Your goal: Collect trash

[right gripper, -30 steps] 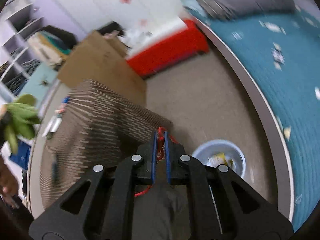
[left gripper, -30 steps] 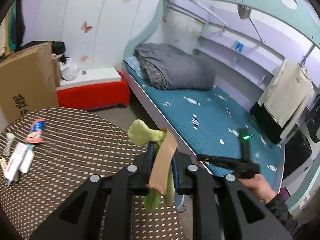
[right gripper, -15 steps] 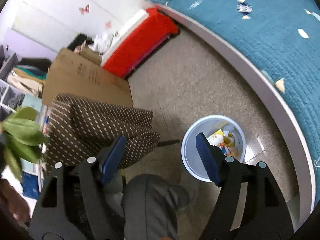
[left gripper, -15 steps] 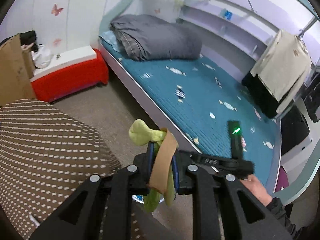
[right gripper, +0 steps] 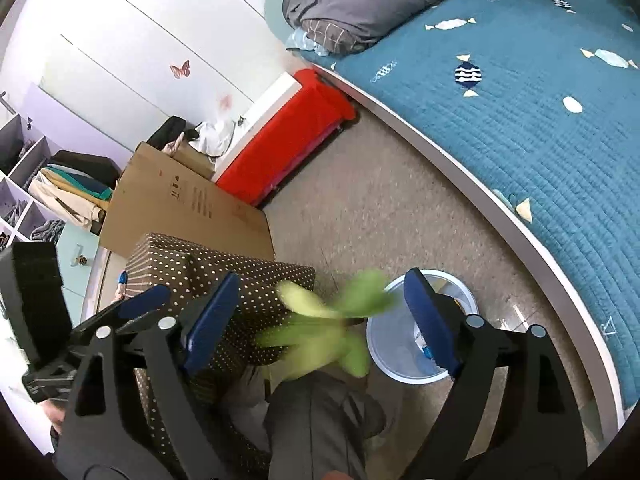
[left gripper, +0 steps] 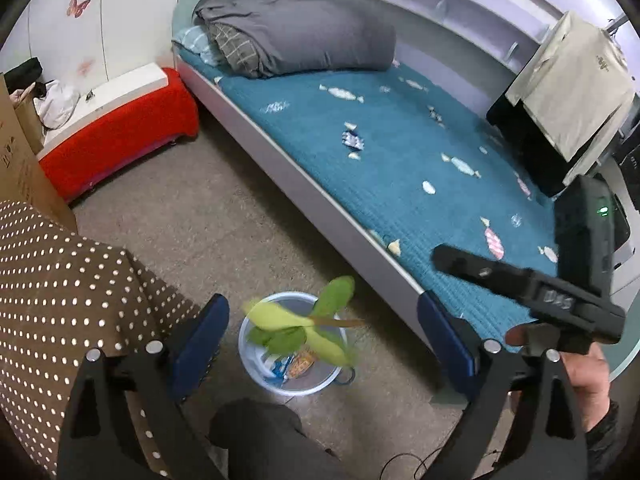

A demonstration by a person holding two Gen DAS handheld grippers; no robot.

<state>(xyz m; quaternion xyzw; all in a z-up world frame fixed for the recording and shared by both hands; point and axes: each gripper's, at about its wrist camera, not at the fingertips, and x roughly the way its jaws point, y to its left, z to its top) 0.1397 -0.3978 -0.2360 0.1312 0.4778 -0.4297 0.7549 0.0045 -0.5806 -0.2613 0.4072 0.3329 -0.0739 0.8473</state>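
Nearest to me, the left gripper (left gripper: 322, 334) has its blue-padded jaws spread wide, nothing between them. The leafy green scrap (left gripper: 300, 330) hangs blurred in the open gap, touching neither pad, directly over the mouth of the pale blue trash bin (left gripper: 256, 376) on the floor. A thin brown strip juts from the leaves toward the right (its exact nature is too smeared to tell). Inside the bin lie a few colourful wrappers.

The right gripper (right gripper: 320, 320) is likewise wide apart and grips nothing. From its camera the same green scrap (right gripper: 320, 328) shows blurred between the two pads, with the bin (right gripper: 400, 372) just to the right of it and partly hidden behind the right-hand pad. The person's grey-trousered knee (right gripper: 316, 420) fills the bottom of that view, just beside the bin. In the left camera the right gripper's black body (left gripper: 528, 284) and the holding hand (left gripper: 588, 380) appear at the right edge.

To the left of the bin stands the table under a brown polka-dot cloth (left gripper: 52, 292), its edge draping near the bin. Behind the table leans a flat cardboard box (right gripper: 188, 204). Farther back sits a red storage bench (left gripper: 116, 140) with a white top against the butterfly-decorated wall. The bed with a teal quilt (left gripper: 400, 152) runs along the right, well apart from the bin, and a folded grey duvet (left gripper: 296, 32) rests at its far end.
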